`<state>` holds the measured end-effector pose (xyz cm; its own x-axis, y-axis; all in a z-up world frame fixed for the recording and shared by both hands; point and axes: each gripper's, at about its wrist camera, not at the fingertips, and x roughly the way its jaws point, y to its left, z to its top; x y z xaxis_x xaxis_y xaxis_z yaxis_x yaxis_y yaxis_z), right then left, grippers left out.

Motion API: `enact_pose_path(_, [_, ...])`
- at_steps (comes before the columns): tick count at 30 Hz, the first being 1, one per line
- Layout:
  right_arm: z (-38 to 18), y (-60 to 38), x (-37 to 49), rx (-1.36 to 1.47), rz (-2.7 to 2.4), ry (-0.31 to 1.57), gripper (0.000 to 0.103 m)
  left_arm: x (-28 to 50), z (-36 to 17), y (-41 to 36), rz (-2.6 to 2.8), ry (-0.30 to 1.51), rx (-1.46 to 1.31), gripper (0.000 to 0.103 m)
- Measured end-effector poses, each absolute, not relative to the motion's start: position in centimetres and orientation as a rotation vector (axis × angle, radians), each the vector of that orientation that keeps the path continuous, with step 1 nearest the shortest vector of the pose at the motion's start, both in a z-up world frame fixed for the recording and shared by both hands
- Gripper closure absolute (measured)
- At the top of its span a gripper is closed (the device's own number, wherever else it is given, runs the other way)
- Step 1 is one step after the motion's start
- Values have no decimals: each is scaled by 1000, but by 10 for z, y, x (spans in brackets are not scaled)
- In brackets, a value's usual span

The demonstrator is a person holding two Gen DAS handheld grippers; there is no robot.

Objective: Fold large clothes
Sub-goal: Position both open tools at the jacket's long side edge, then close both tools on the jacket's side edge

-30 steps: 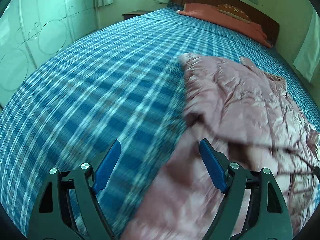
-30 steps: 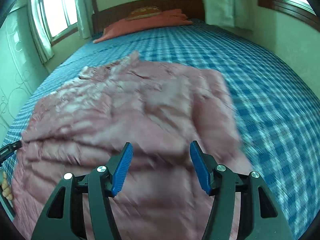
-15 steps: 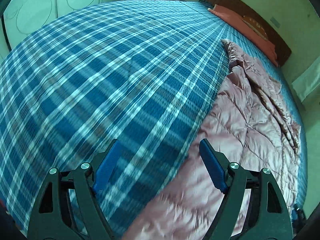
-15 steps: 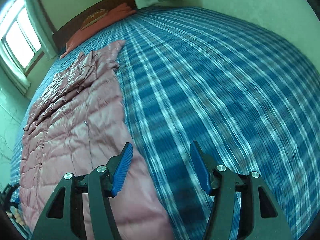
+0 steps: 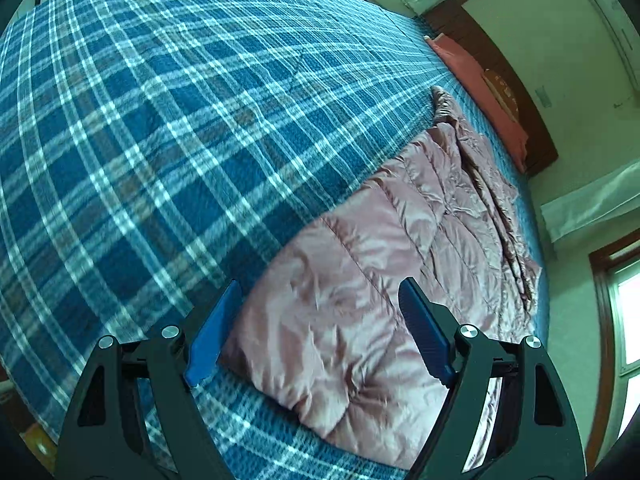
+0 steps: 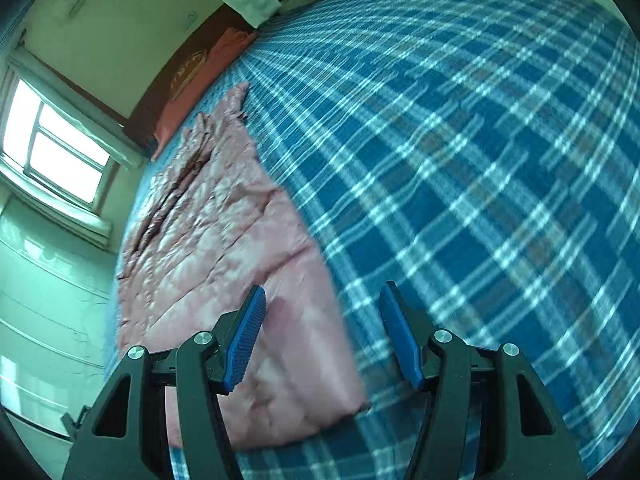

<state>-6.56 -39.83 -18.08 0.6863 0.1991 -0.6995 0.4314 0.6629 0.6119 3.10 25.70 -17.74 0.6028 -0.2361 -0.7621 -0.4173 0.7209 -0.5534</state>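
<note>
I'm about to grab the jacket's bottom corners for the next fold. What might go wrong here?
The pink quilted jacket looks slick and puffy; the open left gripper may pinch only the top layer. The right gripper sits astride the jacket's edge over the plaid bedspread, so it might catch that too.

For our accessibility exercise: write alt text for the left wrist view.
A pink quilted puffer jacket lies lengthwise on a blue plaid bedspread. The left gripper, blue fingers apart and empty, hovers over its near corner.

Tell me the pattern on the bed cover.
Blue plaid with white lines on the bed cover, clearest in the left wrist view.
</note>
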Motion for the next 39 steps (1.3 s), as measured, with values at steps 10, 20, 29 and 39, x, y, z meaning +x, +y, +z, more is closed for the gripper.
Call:
enact_pose_path(10, [-179,-353,-55,854,-29,805,41,26,-181,242,46,929,-842,23])
enact_pose_path(20, [-182,-342,-43,867,-16,770,43,35,-178,225,-24,920,-829,34])
enact_pose_path(29, [-189,-347,-36,889,-10,768,79,55,-182,218,17,921,-745,68])
enact_pose_path(39, [-163,-348,-45,852,49,703,91,48,-168,228,-76,875,-786,96])
